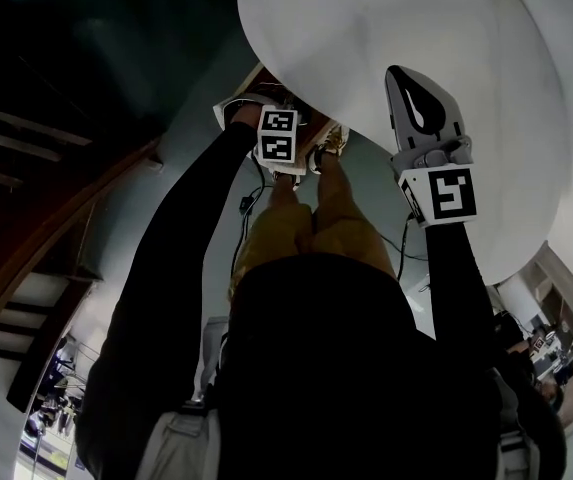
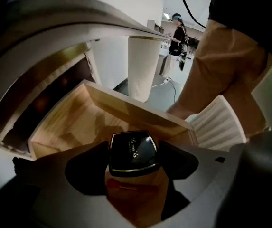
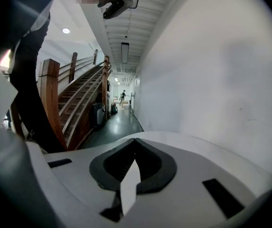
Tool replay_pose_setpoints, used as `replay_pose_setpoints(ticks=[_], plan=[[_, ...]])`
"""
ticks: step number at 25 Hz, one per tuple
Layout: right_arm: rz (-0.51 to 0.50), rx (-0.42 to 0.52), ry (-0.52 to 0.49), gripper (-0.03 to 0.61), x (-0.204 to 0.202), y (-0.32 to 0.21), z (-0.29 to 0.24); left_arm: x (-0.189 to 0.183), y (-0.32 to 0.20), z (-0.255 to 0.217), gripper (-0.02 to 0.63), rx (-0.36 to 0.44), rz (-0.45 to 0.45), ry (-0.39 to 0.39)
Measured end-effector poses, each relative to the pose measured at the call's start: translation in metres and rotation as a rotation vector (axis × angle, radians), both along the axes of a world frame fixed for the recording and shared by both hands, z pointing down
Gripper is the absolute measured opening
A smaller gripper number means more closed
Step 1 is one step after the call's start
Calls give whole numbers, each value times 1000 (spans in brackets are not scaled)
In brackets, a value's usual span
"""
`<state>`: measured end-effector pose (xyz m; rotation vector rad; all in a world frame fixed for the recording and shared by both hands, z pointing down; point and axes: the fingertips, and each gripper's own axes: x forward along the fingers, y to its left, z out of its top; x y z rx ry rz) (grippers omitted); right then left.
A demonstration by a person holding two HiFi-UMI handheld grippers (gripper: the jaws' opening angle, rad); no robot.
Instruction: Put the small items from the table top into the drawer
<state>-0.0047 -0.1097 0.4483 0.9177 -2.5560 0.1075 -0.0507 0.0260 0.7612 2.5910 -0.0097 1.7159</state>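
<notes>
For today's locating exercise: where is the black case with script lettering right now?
In the left gripper view, low centre, the black case is clamped in the left hand-held gripper, over the open wooden drawer.

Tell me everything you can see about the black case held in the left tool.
The black case is small, glossy and rounded-square, with a thin pale trim line round its edge and fine gold lettering on its lid, too small to read. The left tool grips it between its two dark jaws, lid toward the camera, above the open wooden drawer.
</notes>
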Motion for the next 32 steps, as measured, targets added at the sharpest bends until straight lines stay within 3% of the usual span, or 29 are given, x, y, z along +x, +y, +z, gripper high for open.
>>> replay_pose_setpoints(ticks=[5, 13, 23, 32], plan=[[23, -3, -33, 26, 3, -7, -2, 6, 1, 25, 344, -11, 111, -34], [21, -10, -13, 26, 15, -6, 3, 7, 9, 35, 344, -45, 118, -26], [32, -6, -48, 26, -3, 1, -3, 6, -2, 19, 344, 25, 94, 8], [-4, 9, -18, 26, -10, 14, -7, -8, -17, -29, 344, 79, -23, 36]])
